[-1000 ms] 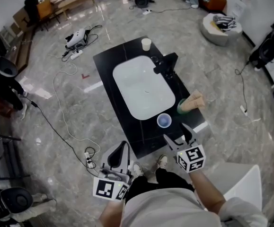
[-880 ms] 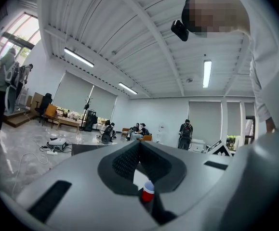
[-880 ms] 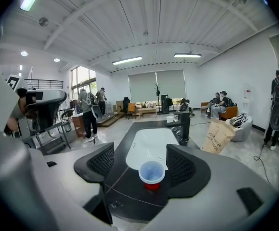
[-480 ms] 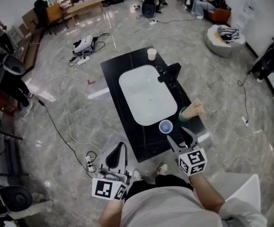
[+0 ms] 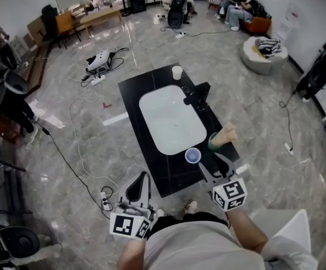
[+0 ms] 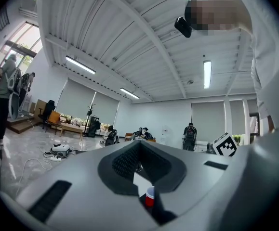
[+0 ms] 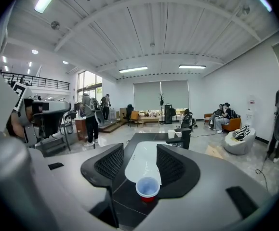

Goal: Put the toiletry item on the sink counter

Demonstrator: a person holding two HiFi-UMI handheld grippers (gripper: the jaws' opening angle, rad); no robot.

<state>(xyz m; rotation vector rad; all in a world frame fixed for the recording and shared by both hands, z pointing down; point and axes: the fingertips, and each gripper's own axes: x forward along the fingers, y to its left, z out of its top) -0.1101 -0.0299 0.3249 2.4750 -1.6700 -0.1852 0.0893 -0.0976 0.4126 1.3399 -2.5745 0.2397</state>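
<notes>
**Cup down, right gripper clear**

Head view: the cup (image 5: 192, 156) stands upright at the near end of the counter (image 5: 171, 174), just beside the basin (image 5: 171, 120). A green-and-tan item (image 5: 221, 138) lies at the right edge. The right gripper (image 5: 209, 160) hangs just short of the cup. The left gripper (image 5: 144, 176) sits off the counter.

Left gripper view: the left gripper (image 6: 139, 146) has its tips together and holds nothing. The cup (image 6: 150, 196) shows beyond it.

Right gripper view: the right gripper (image 7: 138, 162) has its jaws partly apart. They have just been closing with nothing between them, and the cup (image 7: 148, 188) stands free ahead.

The placing looks done. The next move is to back away without knocking the cup.
</notes>
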